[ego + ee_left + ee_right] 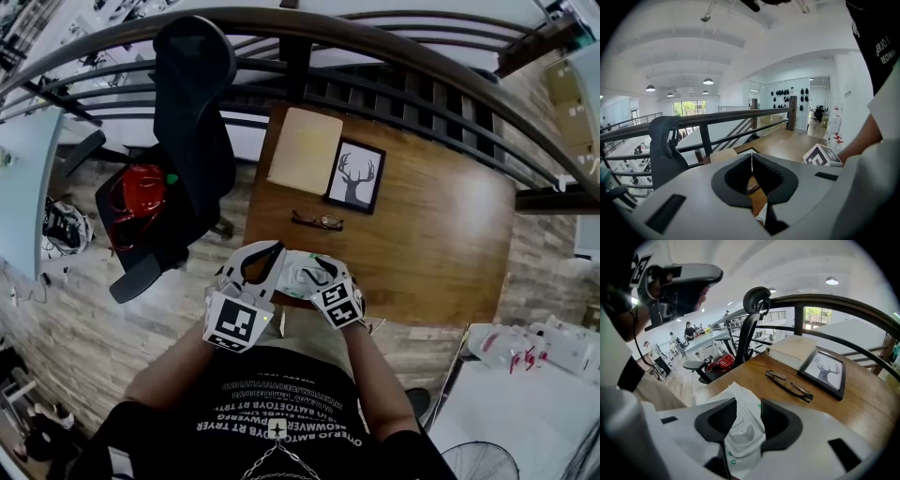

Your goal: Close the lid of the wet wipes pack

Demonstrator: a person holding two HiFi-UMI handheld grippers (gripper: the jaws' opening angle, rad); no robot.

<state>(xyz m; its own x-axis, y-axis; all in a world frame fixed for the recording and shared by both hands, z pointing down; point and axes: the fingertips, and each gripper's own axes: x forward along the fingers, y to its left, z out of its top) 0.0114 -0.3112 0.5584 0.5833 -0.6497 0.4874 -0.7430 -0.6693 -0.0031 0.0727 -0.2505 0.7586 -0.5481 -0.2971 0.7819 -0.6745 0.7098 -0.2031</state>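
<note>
The wet wipes pack (296,277) is white with green print and lies at the near edge of the wooden table (441,234). In the right gripper view its white plastic lid (740,436), with a thumb dent, shows just below the jaws. My right gripper (748,405) stands open over the pack, jaws either side of the lid and not pressing it. My left gripper (751,158) is shut, tips touching, nothing held. It hovers at the pack's left (272,255), and a white corner of the pack (762,216) shows beneath it. I cannot tell whether the lid is fully down.
Black glasses (317,221) lie just beyond the pack. A framed deer picture (355,175) and a pale book (305,150) sit farther back. A black chair (187,141) stands left of the table, and a dark railing (394,56) runs behind it.
</note>
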